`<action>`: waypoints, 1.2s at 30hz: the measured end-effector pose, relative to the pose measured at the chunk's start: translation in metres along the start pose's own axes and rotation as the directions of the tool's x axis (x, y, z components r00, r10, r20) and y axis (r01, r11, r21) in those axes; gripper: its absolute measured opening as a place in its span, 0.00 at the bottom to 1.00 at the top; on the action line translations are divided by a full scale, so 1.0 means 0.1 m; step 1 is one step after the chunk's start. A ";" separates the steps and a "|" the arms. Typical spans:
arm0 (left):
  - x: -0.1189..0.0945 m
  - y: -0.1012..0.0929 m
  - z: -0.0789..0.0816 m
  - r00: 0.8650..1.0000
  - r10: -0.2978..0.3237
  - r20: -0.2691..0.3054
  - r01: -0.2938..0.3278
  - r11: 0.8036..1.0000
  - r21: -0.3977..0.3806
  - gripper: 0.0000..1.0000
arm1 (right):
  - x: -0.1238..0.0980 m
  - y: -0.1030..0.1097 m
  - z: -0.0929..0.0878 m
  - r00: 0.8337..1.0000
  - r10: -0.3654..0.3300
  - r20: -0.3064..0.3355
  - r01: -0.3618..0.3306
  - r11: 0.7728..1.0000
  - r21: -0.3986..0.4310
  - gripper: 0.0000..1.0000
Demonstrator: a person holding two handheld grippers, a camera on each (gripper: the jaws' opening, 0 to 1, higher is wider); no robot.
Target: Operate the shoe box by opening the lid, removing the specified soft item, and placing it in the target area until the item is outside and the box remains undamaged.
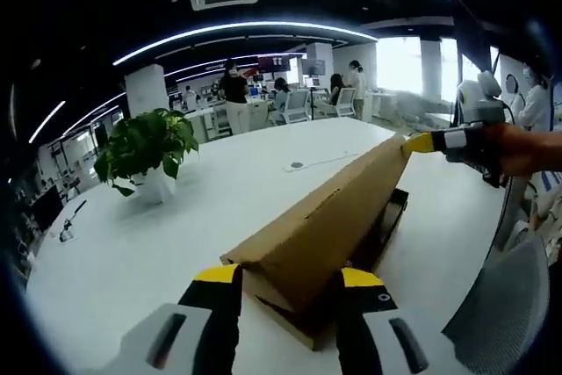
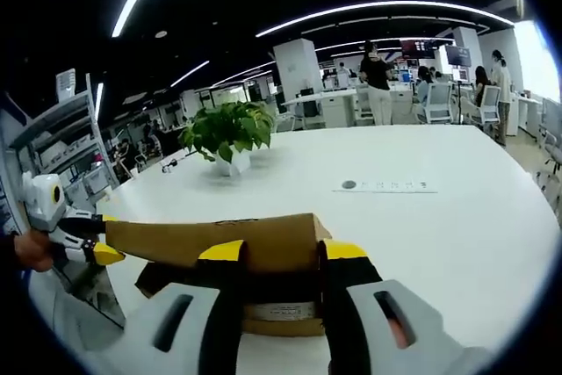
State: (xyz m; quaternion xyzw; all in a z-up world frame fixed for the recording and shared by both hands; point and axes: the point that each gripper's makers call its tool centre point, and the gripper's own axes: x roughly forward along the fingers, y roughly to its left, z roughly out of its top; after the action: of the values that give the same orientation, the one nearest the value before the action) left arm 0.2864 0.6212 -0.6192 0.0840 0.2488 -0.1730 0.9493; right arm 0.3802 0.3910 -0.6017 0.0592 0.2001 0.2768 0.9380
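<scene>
Broad white oval worktop (image 1: pixel 158 243) in open-plan office, potted green plant (image 1: pixel 147 154), brown cardboard shoe box (image 1: pixel 320 226) lid clamped by left gripper (image 1: pixel 290 292) and right gripper (image 2: pixel 279 256)

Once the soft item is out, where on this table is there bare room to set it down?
Widest free patch: white table between the shoe box and the paper strip. Also bare between box and potted plant. Crowded at the box itself, with the left gripper and right gripper on the raised lid.
</scene>
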 end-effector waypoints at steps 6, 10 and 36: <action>0.00 0.06 0.06 1.000 0.015 0.012 -0.015 1.000 0.012 0.39 | 0.03 0.01 0.08 1.000 0.011 0.017 -0.011 1.000 0.009 0.30; 0.00 0.14 0.11 0.999 0.045 0.021 -0.046 0.998 0.033 0.33 | 0.06 0.03 0.17 0.999 0.012 0.037 -0.013 1.000 0.018 0.30; 0.15 0.63 0.39 0.988 0.133 0.075 -0.133 0.991 0.004 0.11 | 0.34 0.22 0.46 0.992 0.094 0.078 -0.093 0.995 -0.022 0.51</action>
State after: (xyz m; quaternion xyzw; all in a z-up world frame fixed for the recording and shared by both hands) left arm 0.3392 0.6658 -0.5886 0.0984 0.2062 -0.1135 0.9669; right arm 0.4140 0.4274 -0.5666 0.0707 0.1572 0.3197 0.9317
